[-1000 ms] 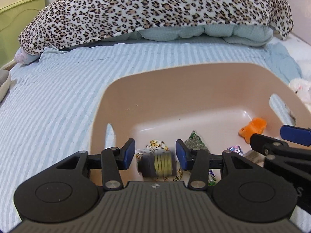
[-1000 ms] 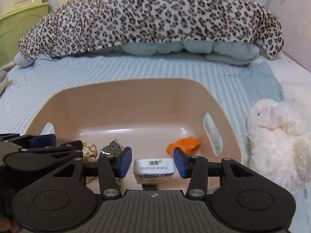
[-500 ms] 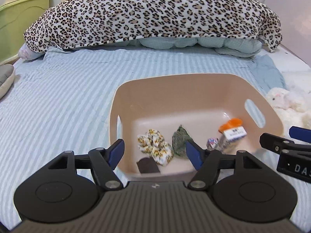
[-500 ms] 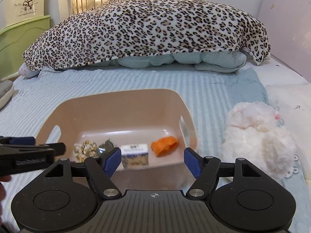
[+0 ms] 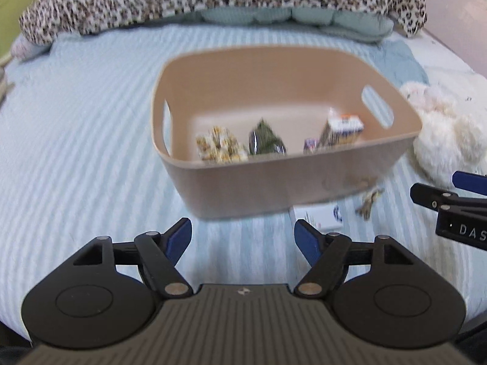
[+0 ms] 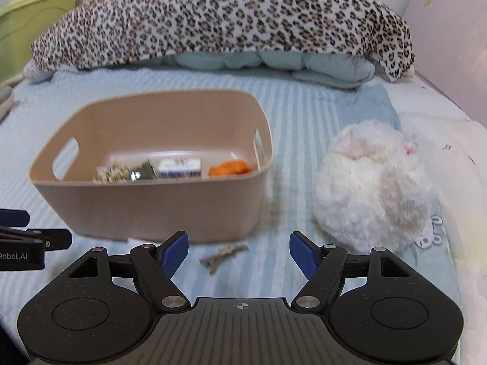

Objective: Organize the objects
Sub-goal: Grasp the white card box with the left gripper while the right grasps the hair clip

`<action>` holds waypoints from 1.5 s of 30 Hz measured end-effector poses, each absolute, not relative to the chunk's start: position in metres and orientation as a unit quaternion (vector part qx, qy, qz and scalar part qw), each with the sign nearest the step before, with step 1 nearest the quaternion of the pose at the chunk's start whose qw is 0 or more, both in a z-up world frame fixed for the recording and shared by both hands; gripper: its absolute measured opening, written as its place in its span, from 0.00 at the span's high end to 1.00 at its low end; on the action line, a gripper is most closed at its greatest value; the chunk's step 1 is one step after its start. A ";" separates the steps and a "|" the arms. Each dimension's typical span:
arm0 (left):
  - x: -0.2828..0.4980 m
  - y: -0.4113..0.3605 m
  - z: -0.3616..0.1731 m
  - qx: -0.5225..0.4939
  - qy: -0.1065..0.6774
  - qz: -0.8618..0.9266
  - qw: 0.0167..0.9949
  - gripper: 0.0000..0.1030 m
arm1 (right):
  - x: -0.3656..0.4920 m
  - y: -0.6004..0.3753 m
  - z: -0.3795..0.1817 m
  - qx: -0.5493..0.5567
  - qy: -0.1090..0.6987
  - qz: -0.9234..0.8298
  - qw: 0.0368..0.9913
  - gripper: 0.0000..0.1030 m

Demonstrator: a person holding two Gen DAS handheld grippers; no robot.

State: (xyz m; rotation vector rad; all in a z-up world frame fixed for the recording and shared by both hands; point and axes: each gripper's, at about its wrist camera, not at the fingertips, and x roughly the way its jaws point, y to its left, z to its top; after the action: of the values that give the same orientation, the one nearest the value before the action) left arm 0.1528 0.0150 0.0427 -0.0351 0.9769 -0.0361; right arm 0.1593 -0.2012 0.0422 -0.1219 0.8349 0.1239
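A beige plastic bin sits on the striped bed. Inside lie a floral cloth, a dark green packet, a white tissue pack and an orange item. A small grey hair clip lies on the bed in front of the bin, just beyond my right gripper, which is open and empty. A white card lies by the bin's near wall. My left gripper is open and empty, in front of the bin.
A white plush toy lies right of the bin. A leopard-print blanket over pale green bedding fills the back. A green storage box stands at far left.
Both grippers opened, dropping a dark roll and the tissue pack into the bin, then pulled back and up. The bin's near wall, the hair clip and the white card have come into view.
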 end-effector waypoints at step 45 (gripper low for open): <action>0.216 -0.024 -0.038 -0.062 0.523 0.016 0.850 0.23 | 0.212 -0.226 -0.038 0.012 0.489 0.045 0.871 0.23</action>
State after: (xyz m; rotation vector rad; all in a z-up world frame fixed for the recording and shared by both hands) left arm 0.2156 -0.0240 -0.0381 -0.1305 1.1011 0.0337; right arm 0.2121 -0.2256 -0.0381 0.0248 1.0222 0.0936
